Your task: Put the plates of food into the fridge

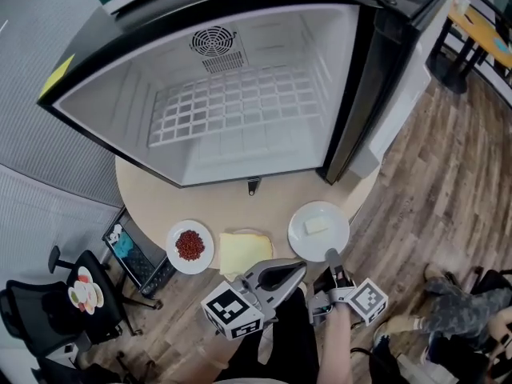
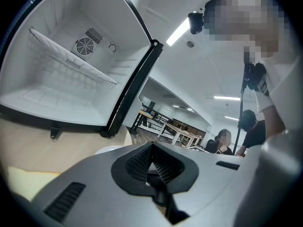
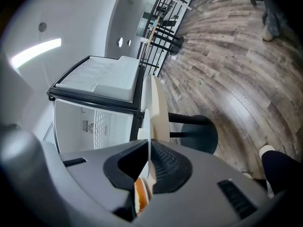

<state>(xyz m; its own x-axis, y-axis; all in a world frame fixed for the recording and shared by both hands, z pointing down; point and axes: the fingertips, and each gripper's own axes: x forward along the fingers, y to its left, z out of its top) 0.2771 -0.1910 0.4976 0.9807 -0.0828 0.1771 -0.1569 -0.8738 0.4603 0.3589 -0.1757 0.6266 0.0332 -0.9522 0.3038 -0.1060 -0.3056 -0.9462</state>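
Right gripper (image 1: 331, 255) is clamped on the white plate's (image 1: 302, 232) near rim by the table (image 1: 232, 208) edge. Left gripper (image 1: 298, 269) is closed with nothing in it, and the fridge (image 1: 240, 146) gapes open.

A pale yellow cloth (image 1: 244, 253) lies flat on the round beige table (image 1: 232, 205), which stands on wood-plank floor (image 1: 432, 174), with a black cart (image 1: 138, 256) and a black chair (image 1: 24, 302) near its left edge.

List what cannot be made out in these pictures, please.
- Pale food on the white plate: too small in the head view; the edge-on plate hides it in the right gripper view.
- Red food: too small to name, head view.
- Dish at the lower left: contents too small, head view.
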